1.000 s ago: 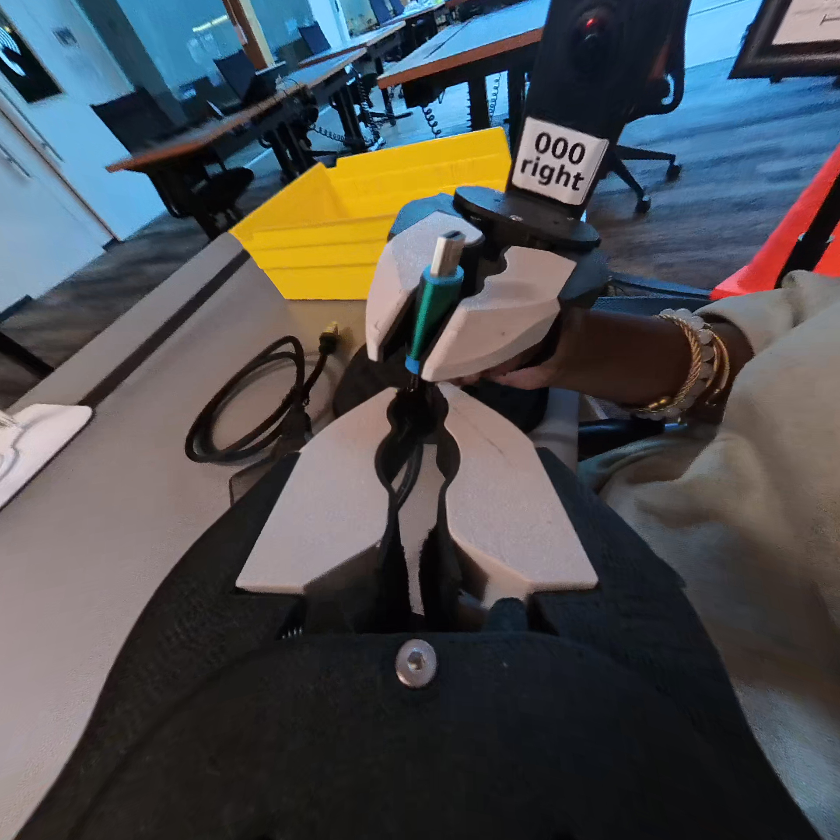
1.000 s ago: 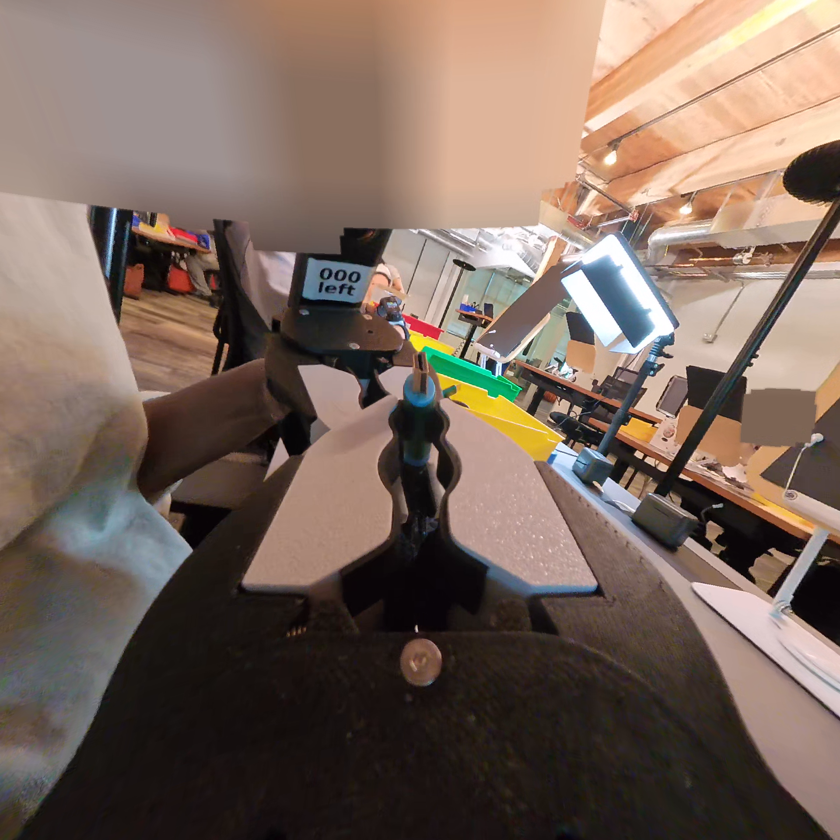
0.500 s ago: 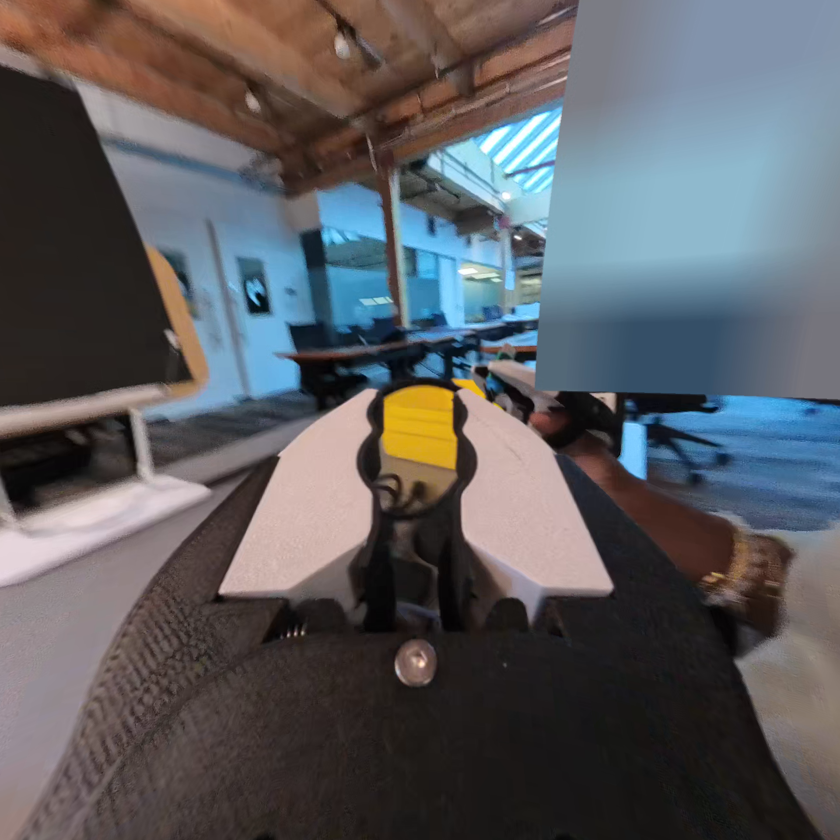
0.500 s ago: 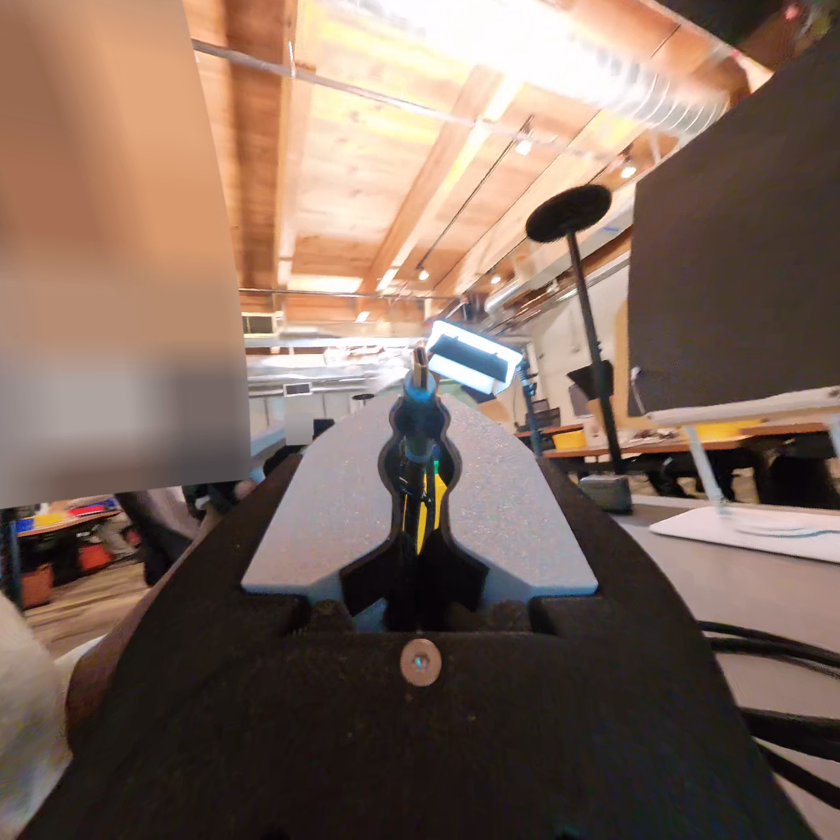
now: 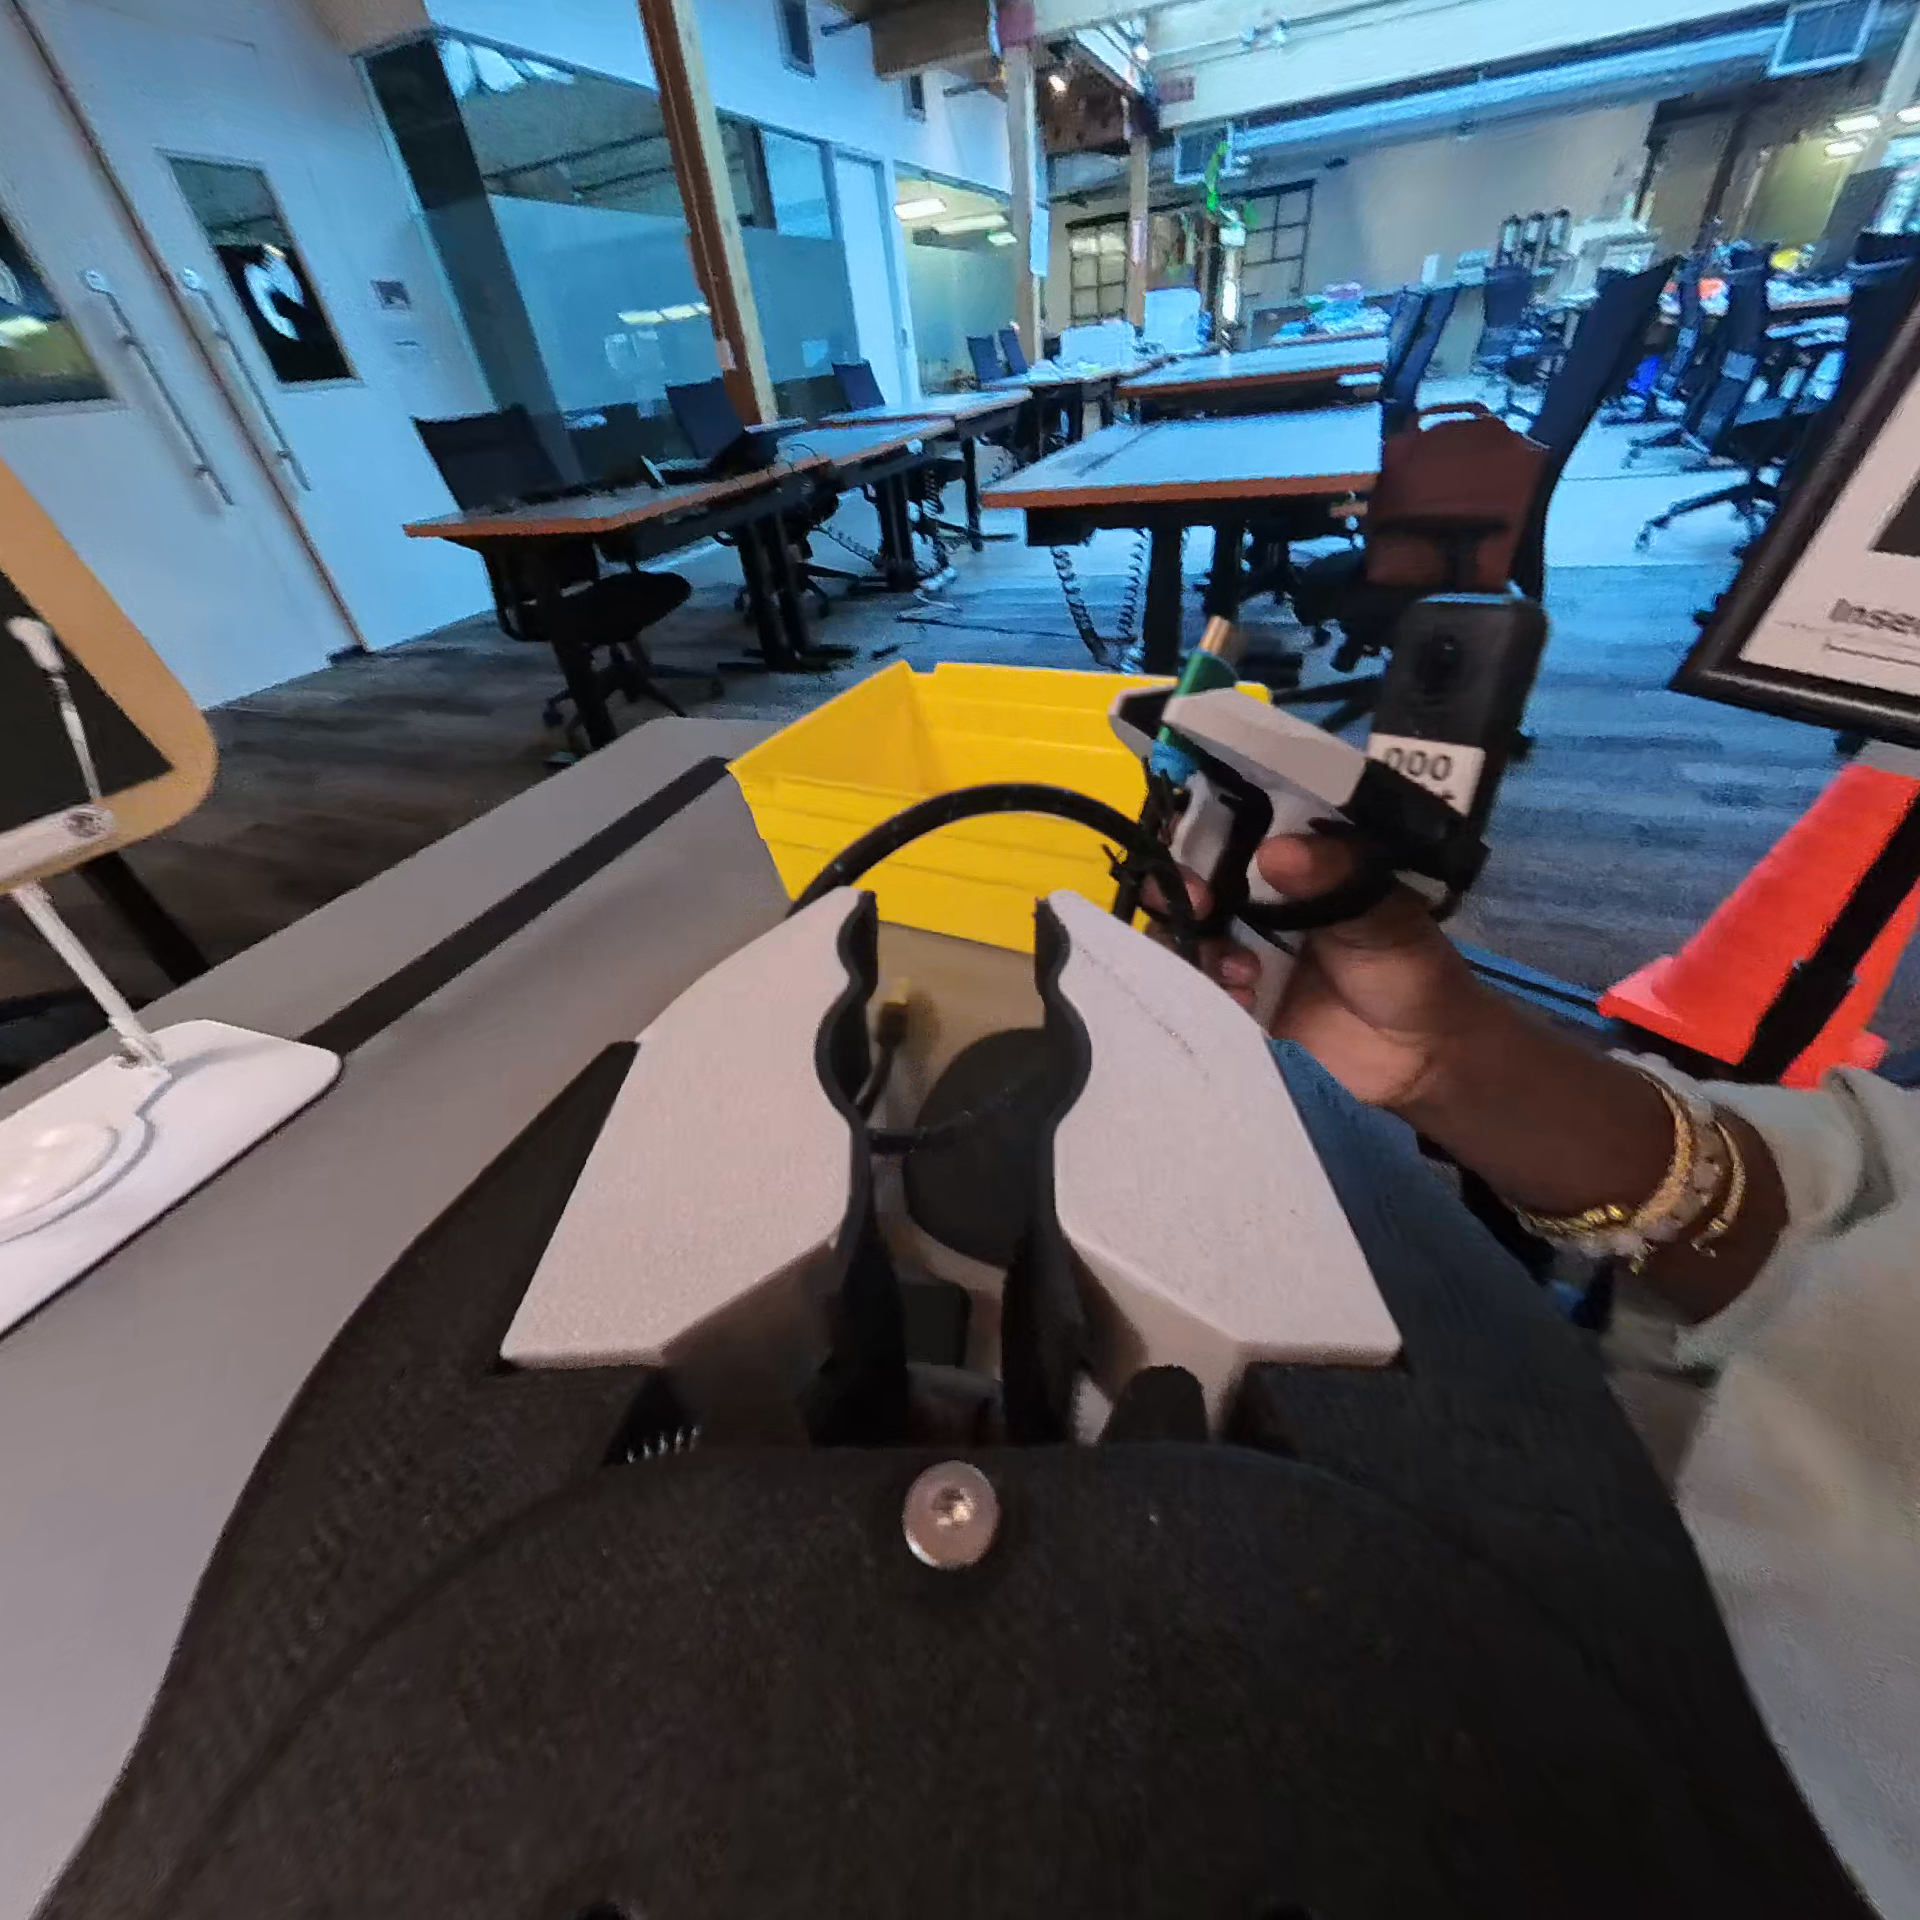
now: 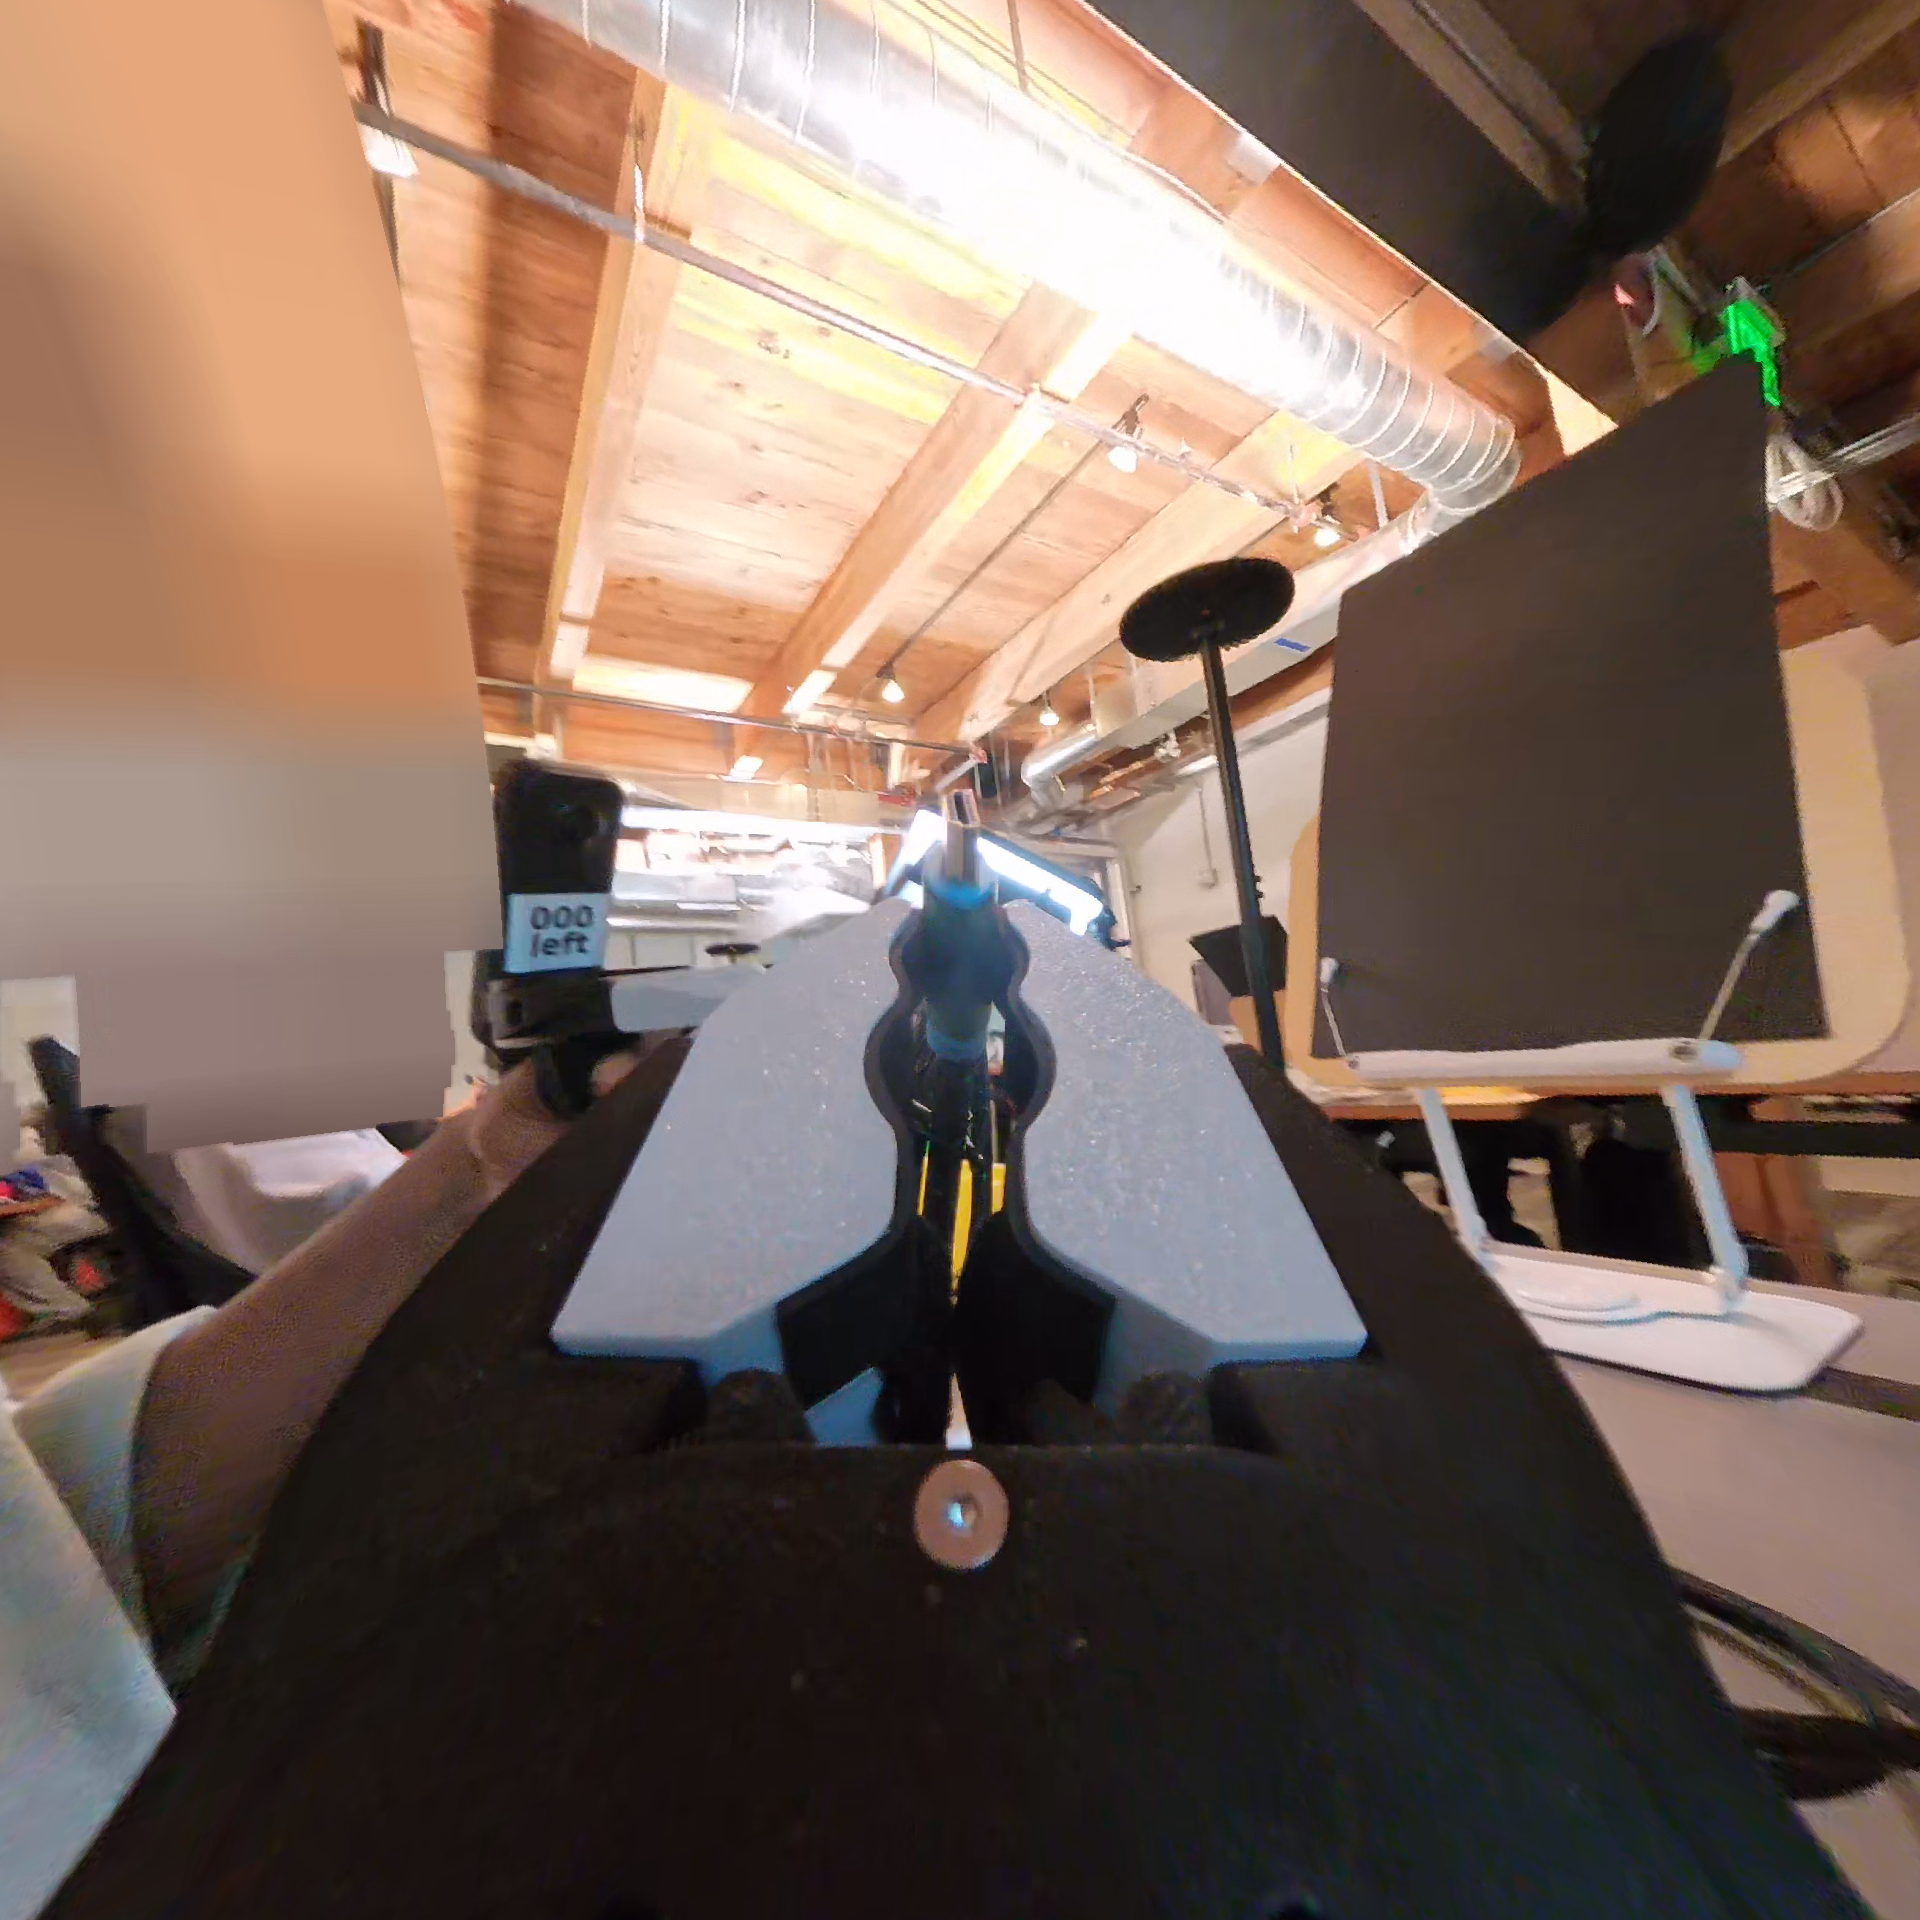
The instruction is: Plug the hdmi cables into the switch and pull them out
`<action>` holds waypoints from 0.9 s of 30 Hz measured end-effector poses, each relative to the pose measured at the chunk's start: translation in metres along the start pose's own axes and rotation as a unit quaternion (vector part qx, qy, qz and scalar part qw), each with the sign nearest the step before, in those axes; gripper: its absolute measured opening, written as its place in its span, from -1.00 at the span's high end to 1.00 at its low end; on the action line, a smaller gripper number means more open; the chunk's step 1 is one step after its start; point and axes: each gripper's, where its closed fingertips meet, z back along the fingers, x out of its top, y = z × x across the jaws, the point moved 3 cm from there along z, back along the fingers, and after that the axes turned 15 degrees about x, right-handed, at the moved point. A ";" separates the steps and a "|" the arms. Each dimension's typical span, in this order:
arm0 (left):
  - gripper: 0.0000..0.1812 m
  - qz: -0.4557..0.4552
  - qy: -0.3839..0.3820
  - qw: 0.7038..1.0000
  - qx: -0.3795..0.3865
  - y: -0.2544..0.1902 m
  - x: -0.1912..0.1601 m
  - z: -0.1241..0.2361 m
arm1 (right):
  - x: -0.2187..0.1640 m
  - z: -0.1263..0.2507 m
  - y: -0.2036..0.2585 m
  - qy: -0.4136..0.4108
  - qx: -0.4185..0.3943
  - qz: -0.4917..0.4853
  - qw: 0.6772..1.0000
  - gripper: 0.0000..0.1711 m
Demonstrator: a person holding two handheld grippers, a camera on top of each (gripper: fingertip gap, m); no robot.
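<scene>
My left gripper (image 5: pixel 951 935) is open and empty above the grey table (image 5: pixel 312 1299). Through its gap I see a yellow-tipped cable end (image 5: pixel 891 1013) and a dark rounded thing (image 5: pixel 982 1132) on the table. My right gripper (image 6: pixel 956 925) is shut on a teal HDMI plug (image 6: pixel 956 940), whose metal tip (image 6: pixel 958 831) points up towards the ceiling. In the left wrist view the right gripper (image 5: pixel 1174 727) is to the right and farther off, raised, with the plug (image 5: pixel 1200 675) in it and its black cable (image 5: pixel 977 805) arching down. I do not see the switch clearly.
A yellow bin (image 5: pixel 935 748) stands at the table's far edge. A white stand base (image 5: pixel 125 1122) is at the left, and a black board on a white stand (image 6: pixel 1558 779) stands on the table. A red-orange object (image 5: pixel 1787 935) is at the right. Black cable (image 6: pixel 1818 1704) lies on the table.
My left gripper was shut on the black cable below the plug, then opened and let it go. The right gripper kept the plug and tilted it upward.
</scene>
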 end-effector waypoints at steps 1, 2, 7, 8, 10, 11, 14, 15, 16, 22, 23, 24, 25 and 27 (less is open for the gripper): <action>0.71 0.003 -0.015 1.000 0.014 0.002 0.000 -0.003 | -0.001 0.000 -0.002 0.012 -0.007 0.005 1.000 0.86; 0.73 0.016 -0.028 0.999 0.025 0.003 -0.001 -0.007 | -0.002 0.000 -0.003 0.022 -0.009 0.007 1.000 0.86; 0.74 0.049 -0.016 0.999 0.002 -0.010 -0.016 -0.022 | -0.005 0.001 -0.001 0.040 -0.013 0.022 0.999 0.86; 0.74 0.046 -0.021 0.999 0.006 -0.011 -0.015 -0.022 | -0.004 0.002 0.000 0.040 -0.014 0.026 0.999 0.86; 0.74 0.047 -0.027 0.999 0.003 -0.013 -0.009 -0.020 | -0.002 0.003 -0.001 0.039 -0.016 0.029 0.999 0.86; 0.74 0.045 -0.033 0.998 -0.002 -0.015 -0.005 -0.018 | -0.001 0.004 -0.001 0.038 -0.016 0.027 0.999 0.86; 0.74 0.035 -0.059 0.998 0.000 -0.012 0.001 -0.011 | 0.000 0.005 -0.004 0.040 -0.023 0.026 0.999 0.86; 0.74 0.042 -0.066 0.997 0.004 -0.010 0.000 -0.011 | 0.000 0.005 -0.004 0.043 -0.024 0.027 0.998 0.86; 0.74 0.054 -0.067 0.996 0.007 -0.007 -0.003 -0.012 | -0.001 0.005 -0.004 0.046 -0.026 0.029 0.998 0.86; 0.74 0.079 -0.048 0.996 0.009 -0.004 -0.017 -0.020 | -0.009 0.004 -0.006 0.069 -0.030 0.031 0.997 0.86; 0.74 0.071 -0.042 0.997 0.010 -0.005 -0.019 -0.021 | -0.009 0.004 -0.005 0.068 -0.029 0.032 0.997 0.86; 0.74 0.063 -0.036 0.997 0.012 -0.006 -0.021 -0.020 | -0.008 0.004 -0.004 0.067 -0.027 0.034 0.997 0.86; 0.73 0.055 -0.032 0.998 0.012 -0.009 -0.022 -0.019 | -0.006 0.004 -0.003 0.064 -0.025 0.036 0.997 0.86; 0.69 0.035 -0.034 0.999 0.001 -0.018 -0.027 -0.014 | -0.004 0.005 -0.002 0.060 -0.023 0.039 0.997 0.86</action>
